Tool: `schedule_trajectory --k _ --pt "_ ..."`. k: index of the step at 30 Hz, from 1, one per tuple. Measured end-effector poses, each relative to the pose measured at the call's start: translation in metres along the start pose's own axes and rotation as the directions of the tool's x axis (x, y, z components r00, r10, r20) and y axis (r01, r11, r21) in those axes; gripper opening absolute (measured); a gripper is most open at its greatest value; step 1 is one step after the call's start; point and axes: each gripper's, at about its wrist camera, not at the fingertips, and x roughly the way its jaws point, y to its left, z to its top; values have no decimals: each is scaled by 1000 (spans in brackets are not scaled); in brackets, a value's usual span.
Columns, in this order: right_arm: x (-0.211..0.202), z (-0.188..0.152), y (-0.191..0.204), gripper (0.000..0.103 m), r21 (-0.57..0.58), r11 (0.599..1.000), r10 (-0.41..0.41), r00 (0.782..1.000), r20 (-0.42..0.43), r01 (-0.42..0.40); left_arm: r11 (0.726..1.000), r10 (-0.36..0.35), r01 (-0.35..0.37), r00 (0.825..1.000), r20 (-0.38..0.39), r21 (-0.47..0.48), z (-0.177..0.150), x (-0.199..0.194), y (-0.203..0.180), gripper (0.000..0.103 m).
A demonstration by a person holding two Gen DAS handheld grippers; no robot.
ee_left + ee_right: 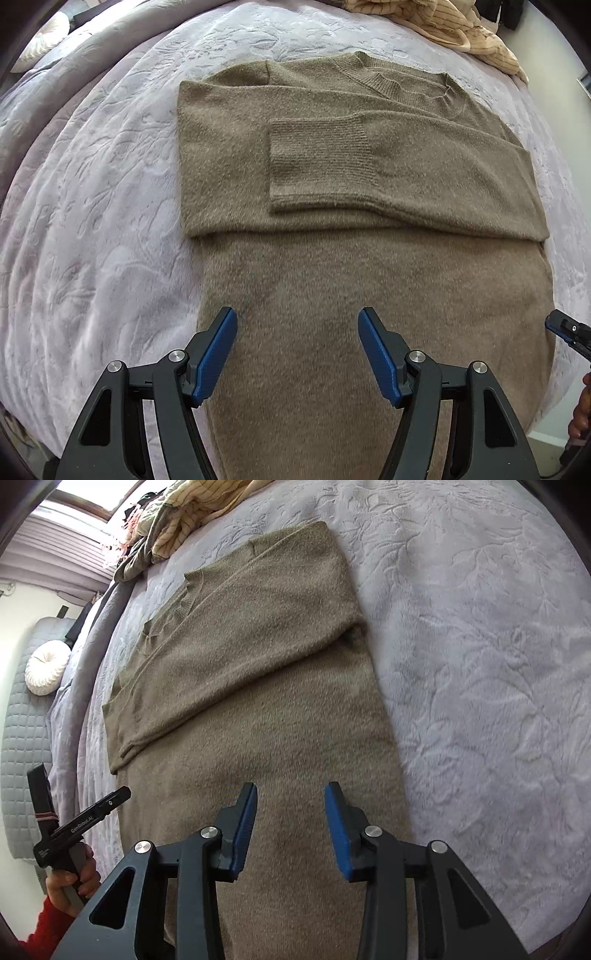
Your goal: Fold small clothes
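both grippers hang with jaws wide apart and empty: left gripper [297, 349], right gripper [290, 821]. the sweater [369, 258] lies just under and ahead of both jaws on the bed [92, 221]. pinch the near hem evenly, lift together, fold toward the collar. it is olive-brown knit, sleeves crossed.

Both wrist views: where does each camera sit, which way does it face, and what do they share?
Left wrist: on the left gripper, above the sweater's lower part, facing its collar; the right gripper's tip shows at the right edge.
Right wrist: on the right gripper, above the same part, facing the collar; the person's left hand shows.
Shared: sweater, bedspread, striped clothes.
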Motion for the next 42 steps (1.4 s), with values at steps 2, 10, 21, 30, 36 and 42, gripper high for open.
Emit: schedule_trajectory --k 2,10,21,30,36,42 --pt "-1 -7 5 45 -1 1000 -5 1000 -13 5 1000 -4 4 1000 -12 -3 -8 -6 3 69" --pt "-5 -33 32 53 -45 999 -24 998 -55 21 1000 -20 19 999 -40 -19 -47 -26 10 80" --pt "-13 -66 40 56 -98 995 -45 990 -137 32 1000 -30 29 991 -127 -8 -85 -43 38 103" --pt "-24 -109 -21 57 -82 997 -34 948 -318 9 970 -232 242 903 -362 -19 -157 -28 66 103" --pt "-19 -140 -70 57 -29 998 -62 909 -412 55 943 -274 328 855 -441 50 -188 -18 51 103" --pt "-2 -148 -74 57 -4 1000 25 906 -423 -29 927 -322 374 833 -451 31 -188 -16 38 103"
